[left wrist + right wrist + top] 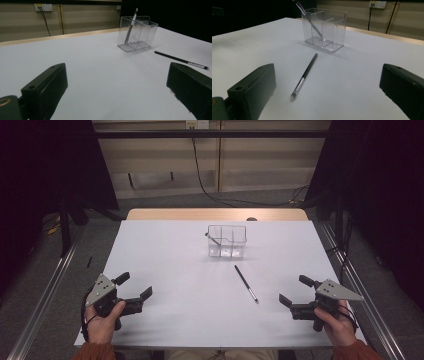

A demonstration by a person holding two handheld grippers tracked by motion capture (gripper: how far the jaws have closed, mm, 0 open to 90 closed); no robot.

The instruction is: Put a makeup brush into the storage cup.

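Left gripper [136,287] and right gripper [290,291] rest at the near corners, jaws wide apart and empty; makeup brush [246,283] lies flat on the table [165,270], just near-right of the clear organizer [227,241].

No words, numbers or signs can be read anywhere. The black brush [180,60] lying on the table has a pale band with tiny dark marks near its tip, just past the far finger [190,92] of the left gripper [117,92], but the marks are too small and blurry to read. The clear box [324,28] ahead of the fingers has no label on it.
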